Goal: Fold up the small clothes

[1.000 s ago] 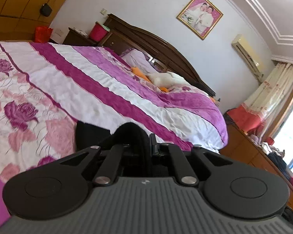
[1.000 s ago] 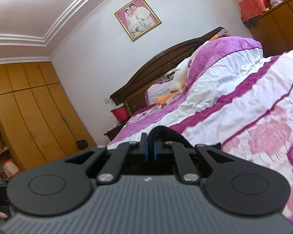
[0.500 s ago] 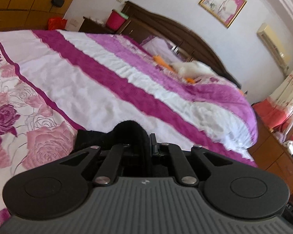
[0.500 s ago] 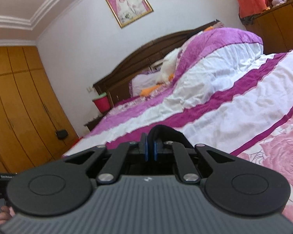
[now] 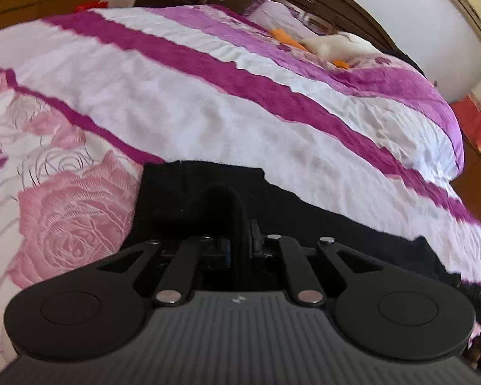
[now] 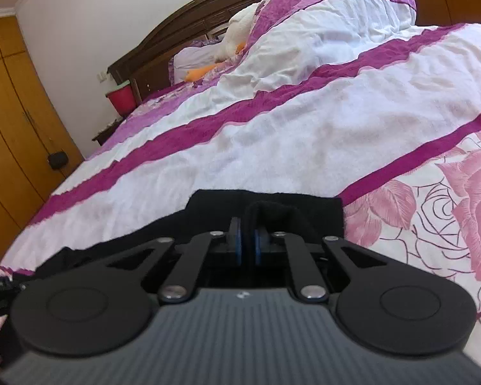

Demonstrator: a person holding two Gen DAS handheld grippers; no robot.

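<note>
Evidently mid-fold: the left tool (image 5: 237, 224) and right tool (image 6: 248, 234) each clench the black garment (image 5: 320, 221), draped at 6 o'clock on the bed (image 5: 208, 112); flattening remains.

The black garment (image 5: 205, 186) is matt, fuzzy knit cloth. The bedspread (image 5: 182, 102) is soft, crinkled fabric with a slightly napped surface. Each tool, left (image 5: 240, 234) and right (image 6: 245, 240), is matt black plastic with a ribbed grey housing and shiny metal pivot pins. The headboard (image 6: 176, 41) is dark polished wood.
</note>
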